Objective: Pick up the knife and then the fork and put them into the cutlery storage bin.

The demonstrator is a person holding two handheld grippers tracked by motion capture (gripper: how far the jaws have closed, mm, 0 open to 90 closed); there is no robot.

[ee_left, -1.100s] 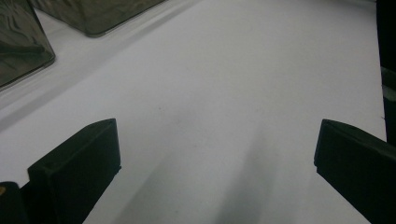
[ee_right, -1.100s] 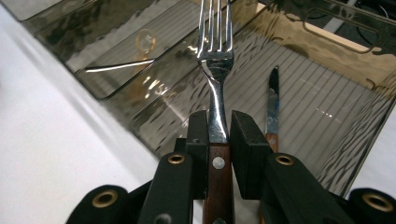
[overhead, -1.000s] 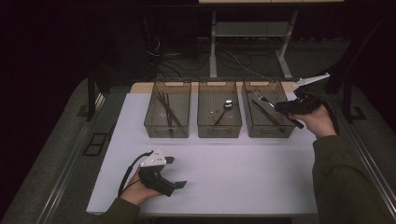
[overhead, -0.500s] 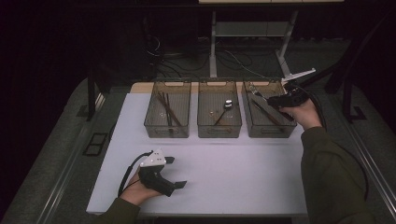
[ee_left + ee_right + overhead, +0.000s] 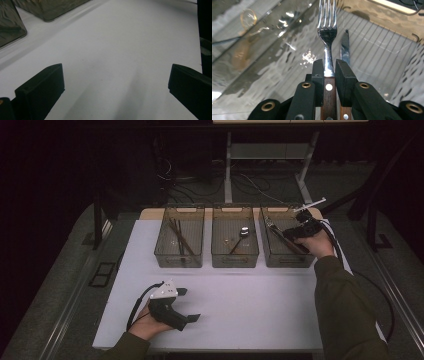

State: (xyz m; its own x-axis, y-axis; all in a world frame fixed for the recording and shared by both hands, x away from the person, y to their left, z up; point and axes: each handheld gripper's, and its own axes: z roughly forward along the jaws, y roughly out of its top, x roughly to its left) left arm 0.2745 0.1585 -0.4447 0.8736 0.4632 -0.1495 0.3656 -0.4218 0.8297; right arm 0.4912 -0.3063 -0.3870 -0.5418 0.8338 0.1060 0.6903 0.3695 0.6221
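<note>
Work: sorting cutlery into 3 bins (image 5: 235, 261) at the far side of the table (image 5: 250, 305); by my reading the fork is being set down in the right one.
Right hand-held gripper (image 5: 329, 67): jaws closed tight on the fork (image 5: 327, 30) at the neck, just above its wooden handle; tines point forward, away from the camera, so the piece can go in lengthwise.
Fork, place: in the high view the gripper (image 5: 290, 232) is over the right bin (image 5: 285, 257), tilted down into it; in the right gripper view the fork hangs just above the ribbed bin floor, not clearly touching it.
Knife (image 5: 345, 47): lies in the same bin, just beside the fork, roughly parallel to it; its wooden handle runs under the right jaw. Like goes with like here, it seems.
Middle bin: holds a spoon (image 5: 240, 237). Left bin: sticks (image 5: 179, 236), likely chopsticks.
Left hand-held gripper (image 5: 192, 305): rests low on the near table, well apart from the bins, jaws wide open with nothing between them; it looks parked, out of the way.
Next, as I judge: lower a little, open the jaws, let the fork lie beside the knife.
</note>
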